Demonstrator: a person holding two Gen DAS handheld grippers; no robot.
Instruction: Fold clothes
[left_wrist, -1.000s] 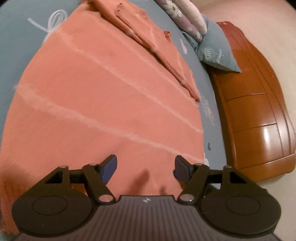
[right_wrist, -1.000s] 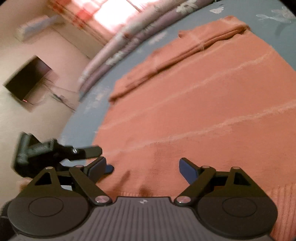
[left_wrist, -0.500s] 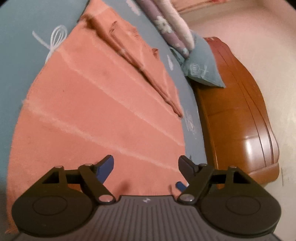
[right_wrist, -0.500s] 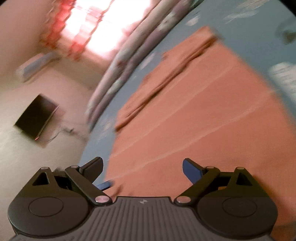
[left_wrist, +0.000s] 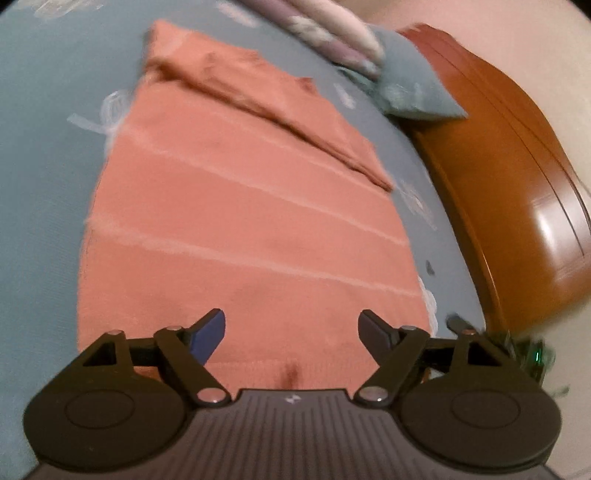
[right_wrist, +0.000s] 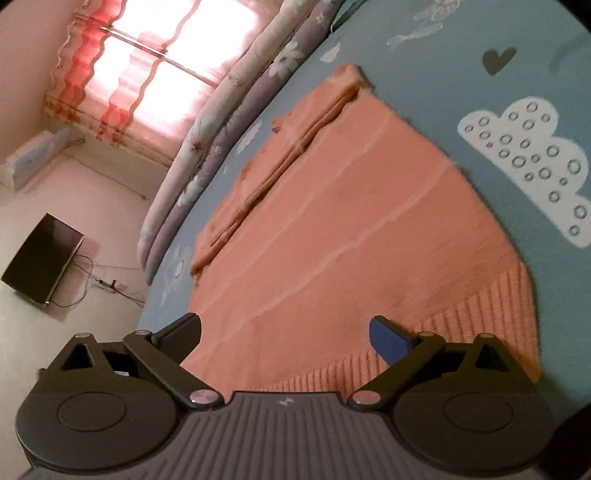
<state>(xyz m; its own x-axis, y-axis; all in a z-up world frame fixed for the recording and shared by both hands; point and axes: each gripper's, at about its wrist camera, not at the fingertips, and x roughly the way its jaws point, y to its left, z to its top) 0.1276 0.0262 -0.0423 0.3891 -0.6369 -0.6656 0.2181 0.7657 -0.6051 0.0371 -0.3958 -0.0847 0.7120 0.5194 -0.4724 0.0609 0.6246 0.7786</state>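
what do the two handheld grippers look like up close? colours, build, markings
Both match. The left gripper and right gripper have black linkage arms with silver pivot pins, round black discs either side and a ribbed grey body bearing a small white logo. Blue pads line the fingers. No cables or sleeves are visible.

Blue patterned bed (left_wrist: 40, 155), orange sweater (left_wrist: 240, 229) spread flat on it, pillow (left_wrist: 413, 92) at the head

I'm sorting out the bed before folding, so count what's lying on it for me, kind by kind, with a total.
Orange sweater: 1
Blue-grey pillow: 1
Rolled flowered quilt: 1
Total: 3, all lying on the blue sheet
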